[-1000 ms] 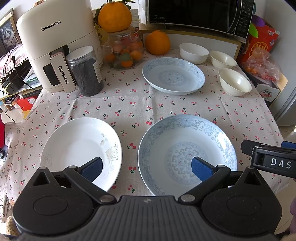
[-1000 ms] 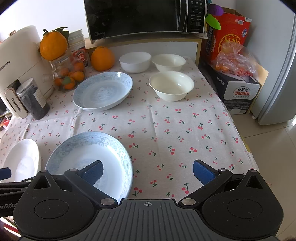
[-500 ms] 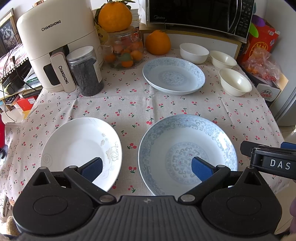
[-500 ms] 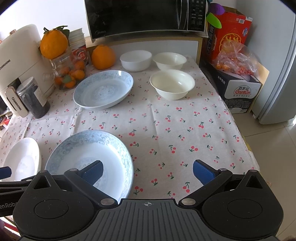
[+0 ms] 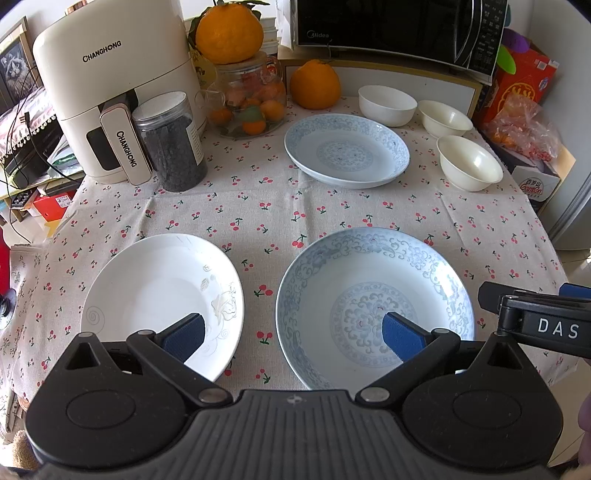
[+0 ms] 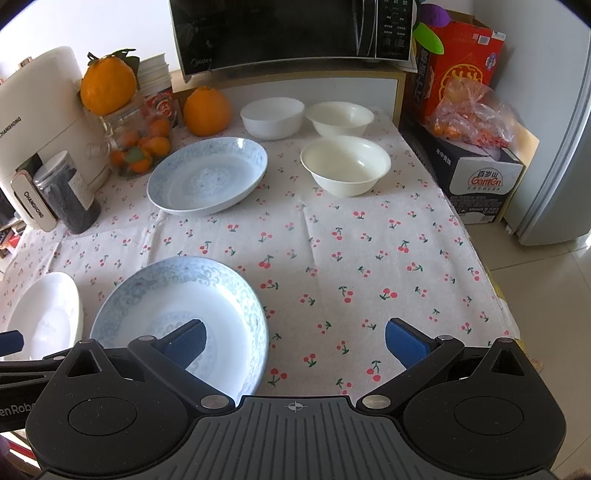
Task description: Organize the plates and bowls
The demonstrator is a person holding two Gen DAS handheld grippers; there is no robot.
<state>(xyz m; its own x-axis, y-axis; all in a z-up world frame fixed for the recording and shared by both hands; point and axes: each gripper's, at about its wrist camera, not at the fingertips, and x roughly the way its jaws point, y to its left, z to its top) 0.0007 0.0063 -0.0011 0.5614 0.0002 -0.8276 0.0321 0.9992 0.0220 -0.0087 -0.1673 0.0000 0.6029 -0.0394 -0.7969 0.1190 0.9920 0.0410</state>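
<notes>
A plain white plate lies front left on the cherry-print cloth. A blue-patterned plate lies front centre and also shows in the right wrist view. A second blue plate lies further back. Three white bowls stand at the back right. My left gripper is open and empty, hovering above the two front plates. My right gripper is open and empty, above the front blue plate's right rim; its side shows in the left wrist view.
An air fryer, a dark jar, a glass jar of fruit and an orange line the back. A microwave stands behind. Boxes and a bag sit past the table's right edge.
The right gripper has drifted slightly forward and up over the table. The left gripper and all the dishes have stayed where they were.
</notes>
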